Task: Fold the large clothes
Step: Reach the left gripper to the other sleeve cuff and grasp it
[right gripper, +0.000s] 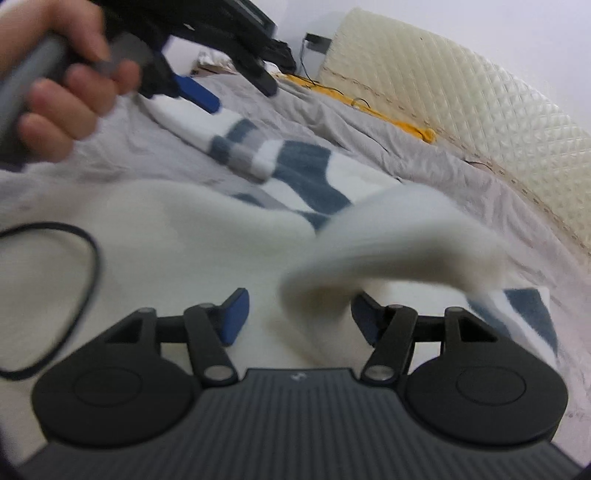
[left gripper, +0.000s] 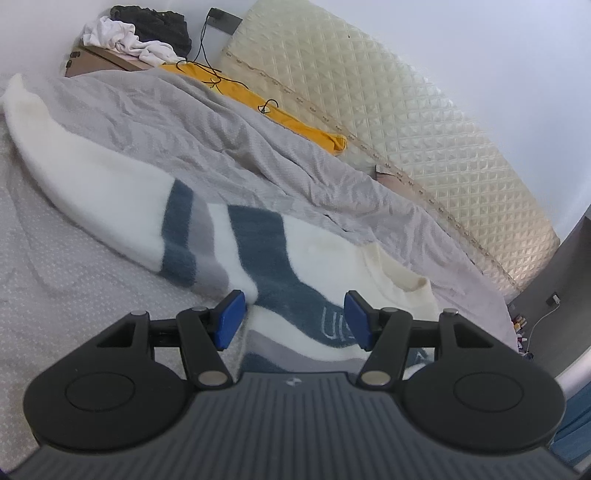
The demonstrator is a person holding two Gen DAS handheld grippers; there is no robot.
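A white fluffy sweater [left gripper: 110, 192] with blue and grey stripes lies spread on a grey bedsheet [left gripper: 184, 122]. My left gripper [left gripper: 295, 317] hovers open just above its striped part, with nothing pinched between the blue pads. In the right wrist view a person's hand [right gripper: 66, 85] holds that left gripper at the top left, and one of its blue fingers [right gripper: 199, 92] shows there. My right gripper [right gripper: 299, 317] is open low over the sweater's white body [right gripper: 166, 229]. A blurred white fold [right gripper: 388, 254] arches over and between its jaws, near the right pad.
A cream quilted mattress [left gripper: 406, 110] leans against the wall behind the bed. A yellow cloth [left gripper: 295, 114] with black cords lies along it. White and dark clothes [left gripper: 140, 33] are piled on a cardboard box at the back left. A black cable loop [right gripper: 88, 266] rests on the sweater.
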